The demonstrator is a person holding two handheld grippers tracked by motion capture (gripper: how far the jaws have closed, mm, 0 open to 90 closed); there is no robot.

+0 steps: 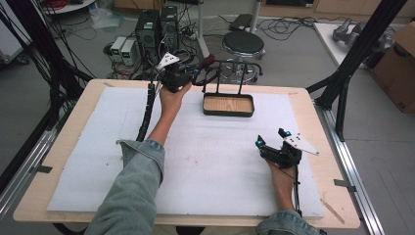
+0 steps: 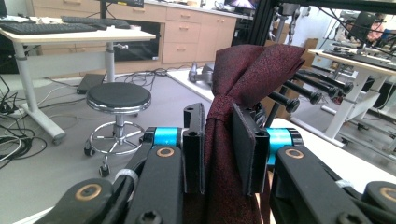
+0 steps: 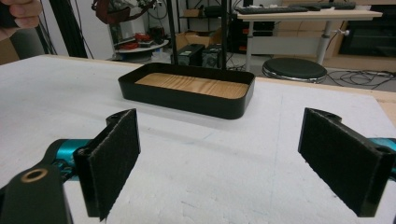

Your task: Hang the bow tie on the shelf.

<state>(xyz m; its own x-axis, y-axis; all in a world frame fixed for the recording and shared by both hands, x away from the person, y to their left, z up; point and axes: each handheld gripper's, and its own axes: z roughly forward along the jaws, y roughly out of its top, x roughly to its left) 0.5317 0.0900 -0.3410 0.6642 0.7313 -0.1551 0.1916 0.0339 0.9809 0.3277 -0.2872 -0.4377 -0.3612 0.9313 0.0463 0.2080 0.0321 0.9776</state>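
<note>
The left gripper (image 2: 218,154) is raised over the far edge of the table (image 1: 58,161), its jaws pinching a dark red necktie (image 2: 247,74) whose knotted end stands above the pads. Just to its right in the high view, a black tray (image 1: 228,112) with a wooden floor sits on the white mat (image 1: 210,161), a black rack (image 1: 235,71) rising behind it. The right gripper (image 1: 272,138) rests low near the table's right side, jaws spread wide, holding nothing.
</note>
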